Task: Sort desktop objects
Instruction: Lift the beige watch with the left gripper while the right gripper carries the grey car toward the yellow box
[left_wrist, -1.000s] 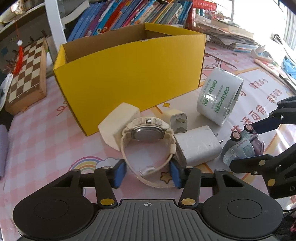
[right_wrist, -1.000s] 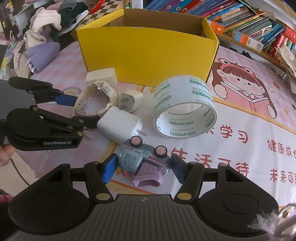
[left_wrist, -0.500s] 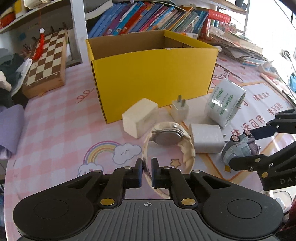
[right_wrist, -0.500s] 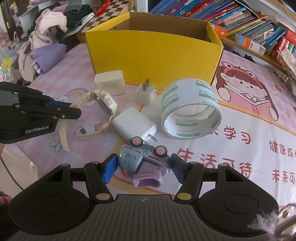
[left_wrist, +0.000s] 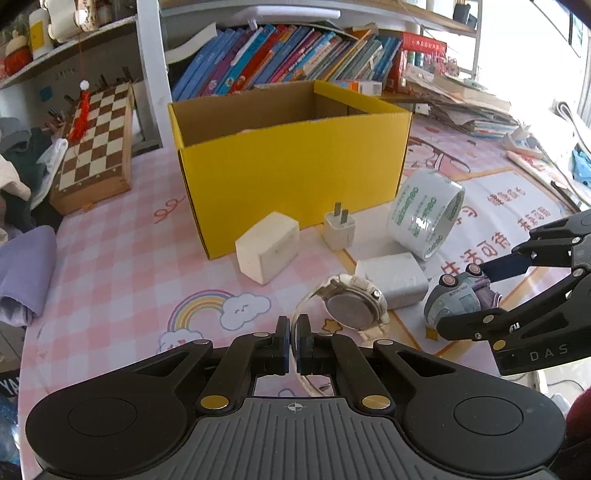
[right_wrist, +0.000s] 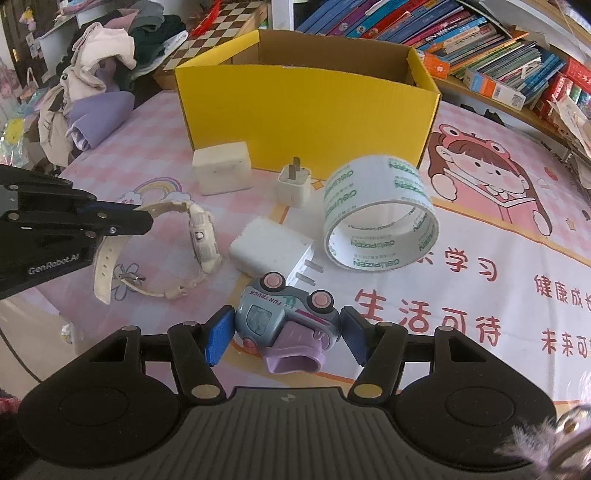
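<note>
On tabletop before yellow box (left_wrist: 295, 173): left gripper (left_wrist: 291, 345) pinches watch (left_wrist: 354, 306) strap, ready for lifting; right gripper (right_wrist: 288, 330) spread wide, straddling toy truck (right_wrist: 286, 314), not clamped.

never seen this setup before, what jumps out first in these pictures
The open yellow box stands at the back of the pink checked mat, with small items scattered before it. Nearest, the left gripper is shut on the strap of a cream watch. The right gripper is open around a grey-purple toy truck, beside a big tape roll.
</note>
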